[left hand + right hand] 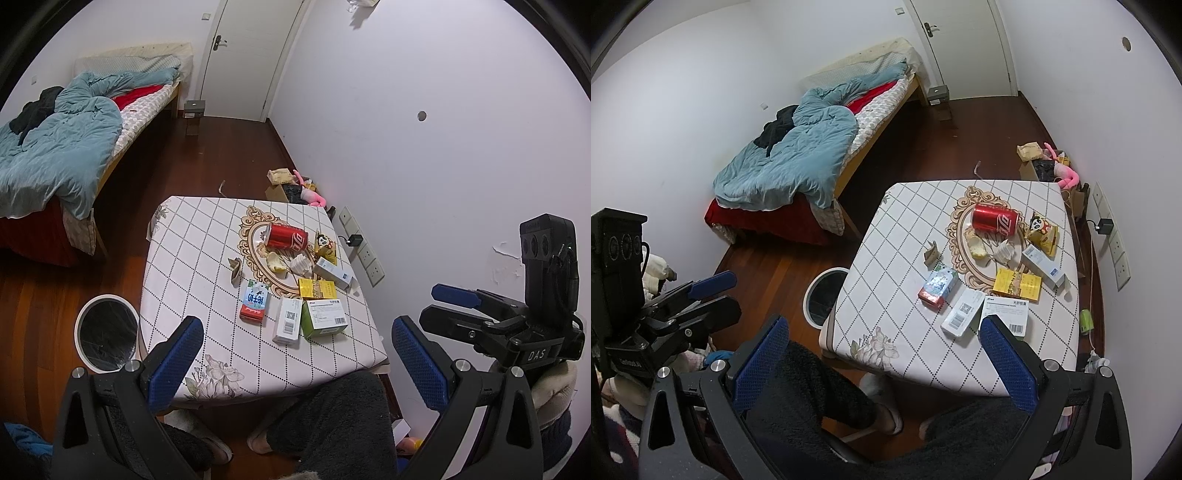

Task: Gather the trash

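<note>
A small table with a checked cloth [192, 266] [897, 258] holds the trash: a red cola can on its side [287, 236] [995, 218], a yellow snack bag [325, 246] [1042, 232], crumpled paper [300, 265] [1004, 252], a yellow box [317, 288] [1016, 283], a green box [324, 317], white boxes [287, 320] [962, 313], and a small carton [255, 299] [937, 287]. A white bin [106, 334] [824, 295] stands on the floor left of the table. My left gripper [295, 362] is open, above the near table edge. My right gripper [882, 365] is open and empty.
A bed with a blue quilt [55, 147] [798, 162] stands left. Clutter with a pink toy [306, 190] [1060, 166] lies by the right wall. The person's legs and slippers [325, 424] [827, 402] are below the table edge. A door [247, 55] is at the back.
</note>
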`<state>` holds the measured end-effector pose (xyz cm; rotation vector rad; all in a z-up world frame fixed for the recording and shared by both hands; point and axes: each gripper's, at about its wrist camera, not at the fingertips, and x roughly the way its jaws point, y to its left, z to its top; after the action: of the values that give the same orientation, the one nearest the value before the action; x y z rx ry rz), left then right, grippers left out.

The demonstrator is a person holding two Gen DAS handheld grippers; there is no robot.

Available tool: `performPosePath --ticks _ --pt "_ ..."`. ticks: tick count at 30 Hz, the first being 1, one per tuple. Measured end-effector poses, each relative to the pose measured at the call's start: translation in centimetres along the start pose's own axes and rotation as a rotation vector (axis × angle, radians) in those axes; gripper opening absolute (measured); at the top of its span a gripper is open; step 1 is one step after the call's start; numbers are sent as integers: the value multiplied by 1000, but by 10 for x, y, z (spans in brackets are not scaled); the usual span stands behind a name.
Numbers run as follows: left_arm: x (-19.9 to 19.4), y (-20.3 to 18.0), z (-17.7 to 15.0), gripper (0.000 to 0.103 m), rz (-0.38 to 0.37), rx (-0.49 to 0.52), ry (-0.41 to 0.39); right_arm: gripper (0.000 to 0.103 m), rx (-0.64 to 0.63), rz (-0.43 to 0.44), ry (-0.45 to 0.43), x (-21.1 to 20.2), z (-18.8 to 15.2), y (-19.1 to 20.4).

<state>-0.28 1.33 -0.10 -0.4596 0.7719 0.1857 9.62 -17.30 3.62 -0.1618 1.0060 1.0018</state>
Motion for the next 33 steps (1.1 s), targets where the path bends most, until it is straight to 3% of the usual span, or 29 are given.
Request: performPosePath --ticks 24,27,29,33 --pt "3 2 4 103 22 -4 4 103 13 0 -4 5 7 -1" --pt "21 8 7 103 151 4 -4 103 66 -23 -11 11 9 -12" --pt "52 20 7 103 308 8 3 103 132 -81 7 27 7 -31" --pt "119 50 -5 103 435 -12 84 103 237 -254 101 87 -5 -78"
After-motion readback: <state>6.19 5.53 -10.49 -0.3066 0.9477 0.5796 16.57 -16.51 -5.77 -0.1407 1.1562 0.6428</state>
